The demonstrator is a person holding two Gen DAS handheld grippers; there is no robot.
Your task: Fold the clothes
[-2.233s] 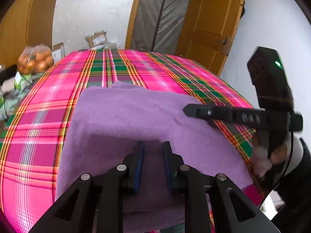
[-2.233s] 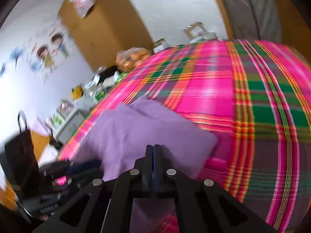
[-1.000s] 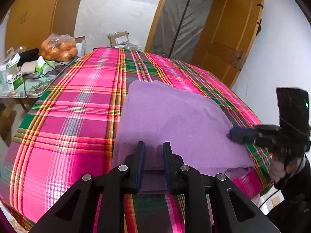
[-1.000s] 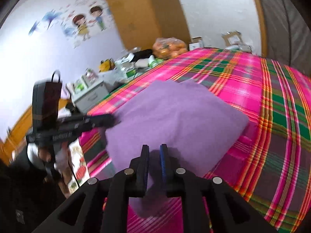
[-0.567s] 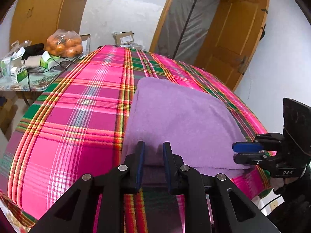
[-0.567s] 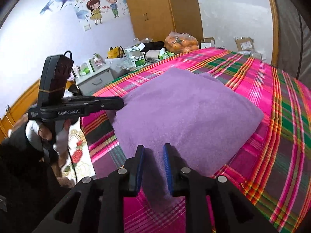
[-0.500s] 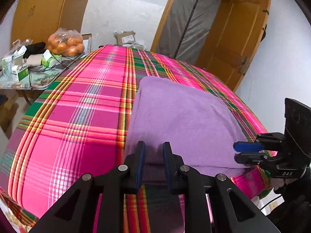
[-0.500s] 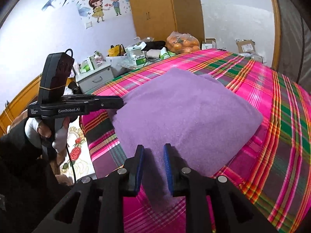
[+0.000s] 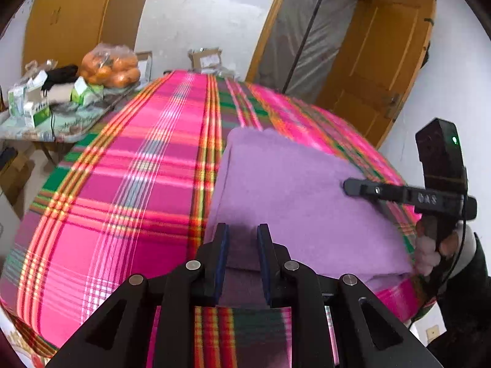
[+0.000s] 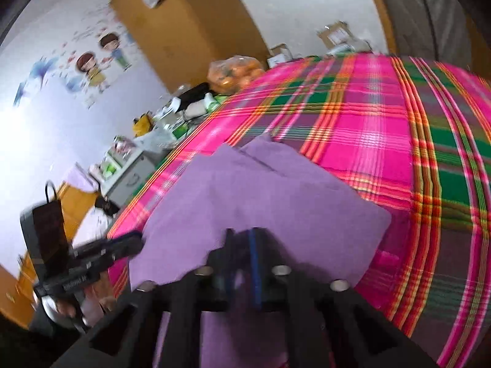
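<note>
Left wrist view showed the purple garment lying folded on the plaid bedspread, close to the bed's near edge and toward its right side, with layered corners visible at its far end in the right wrist view. The left gripper held its jaws a little apart, the garment's near hem lying between them; whether the pads pressed on the cloth could not be told. The right gripper sat low over the garment's near right portion, its jaws closing with purple cloth between them, judged a pinch being taken to lift that side for a further fold. Blur in the right wrist view prevented confirming pad contact. Beyond the bed stood a cluttered side table, a bag of oranges and an open wooden door.
</note>
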